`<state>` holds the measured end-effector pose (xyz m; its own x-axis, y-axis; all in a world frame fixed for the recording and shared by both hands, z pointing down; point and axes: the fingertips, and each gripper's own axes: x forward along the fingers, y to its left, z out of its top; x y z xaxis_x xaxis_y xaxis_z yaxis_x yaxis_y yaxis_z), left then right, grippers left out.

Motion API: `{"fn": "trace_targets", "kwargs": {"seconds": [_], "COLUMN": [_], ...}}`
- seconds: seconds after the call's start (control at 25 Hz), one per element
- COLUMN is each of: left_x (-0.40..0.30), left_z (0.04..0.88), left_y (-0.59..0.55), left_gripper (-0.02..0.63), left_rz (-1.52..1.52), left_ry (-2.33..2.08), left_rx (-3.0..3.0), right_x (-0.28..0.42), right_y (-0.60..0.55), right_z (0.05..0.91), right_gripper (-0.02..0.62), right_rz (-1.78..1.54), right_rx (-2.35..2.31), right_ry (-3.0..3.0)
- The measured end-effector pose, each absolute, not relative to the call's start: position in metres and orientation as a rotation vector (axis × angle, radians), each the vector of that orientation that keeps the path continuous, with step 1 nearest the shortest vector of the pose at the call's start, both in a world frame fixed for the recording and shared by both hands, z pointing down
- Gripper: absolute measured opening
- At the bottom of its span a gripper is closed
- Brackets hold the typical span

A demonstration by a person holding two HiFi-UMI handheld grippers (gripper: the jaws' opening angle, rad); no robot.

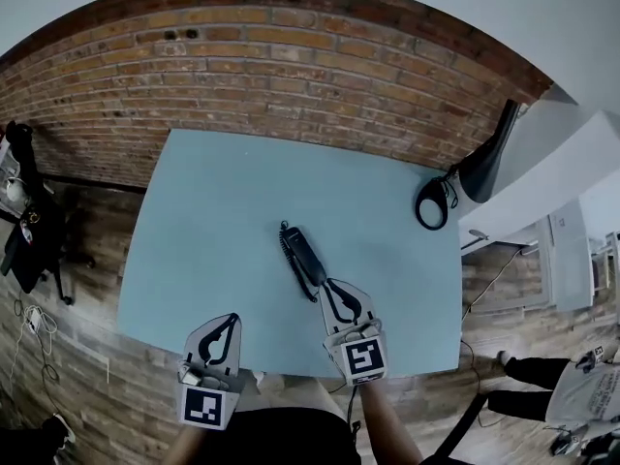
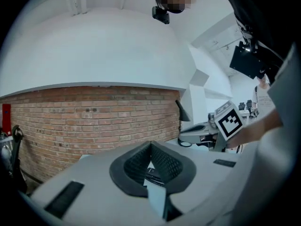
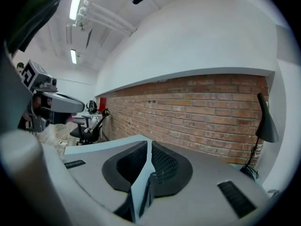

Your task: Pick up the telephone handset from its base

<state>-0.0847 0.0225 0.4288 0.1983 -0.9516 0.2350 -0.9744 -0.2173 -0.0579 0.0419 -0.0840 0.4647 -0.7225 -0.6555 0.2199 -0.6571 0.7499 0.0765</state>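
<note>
1. The telephone (image 1: 302, 257) lies dark and slim near the middle of the blue table (image 1: 218, 211), angled with its far end toward the brick wall (image 1: 291, 66). The handset looks seated on its base and not yet lifted, though from above the two are hard to tell apart.
2. The right gripper (image 1: 328, 285) has the front seat. Its tips sit just beside the telephone's near end and point roughly along its length, a sensible line for coming onto the handset.
3. In the right gripper view its jaws meet at the tips with nothing between them. My read is that they have to spread before any grab is possible.
4. The left gripper (image 1: 230, 322) hangs over the table's near edge, well apart from the telephone, with its jaws pressed tight together and empty. It looks like the spare hand, perhaps parked there to steady the base if needed.
5. In the left gripper view, a dark ribbed sliver peeks through below the closed tips. It is probably the telephone, but too small to be sure.
6. One thing to watch is what looks like a coiled cord (image 1: 285, 235) at the far end, which could tug the base along when the handset rises. The black lamp (image 1: 487, 163) at the right corner stands well clear.
</note>
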Motion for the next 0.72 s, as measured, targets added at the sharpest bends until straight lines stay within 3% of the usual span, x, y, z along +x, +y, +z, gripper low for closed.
{"fn": "trace_targets", "kwargs": {"seconds": [0.16, 0.56, 0.72], "left_x": [-0.083, -0.101, -0.121], "left_z": [0.449, 0.463, 0.458], "left_y": [0.014, -0.025, -0.030], "left_gripper": [0.014, 0.014, 0.014], "left_rz": [0.368, 0.422, 0.420], "left_ry": [-1.852, -1.758, -1.823], "left_rx": [2.300, 2.344, 2.317], "right_x": [0.050, 0.017, -0.002], "right_y": [-0.115, -0.162, -0.174], "right_z": [0.496, 0.596, 0.649], "right_gripper": [0.055, 0.254, 0.273], "right_rz": [0.022, 0.177, 0.249], "right_rx": [0.990, 0.783, 0.694], "right_ry": [-2.653, -2.466, -2.380]}}
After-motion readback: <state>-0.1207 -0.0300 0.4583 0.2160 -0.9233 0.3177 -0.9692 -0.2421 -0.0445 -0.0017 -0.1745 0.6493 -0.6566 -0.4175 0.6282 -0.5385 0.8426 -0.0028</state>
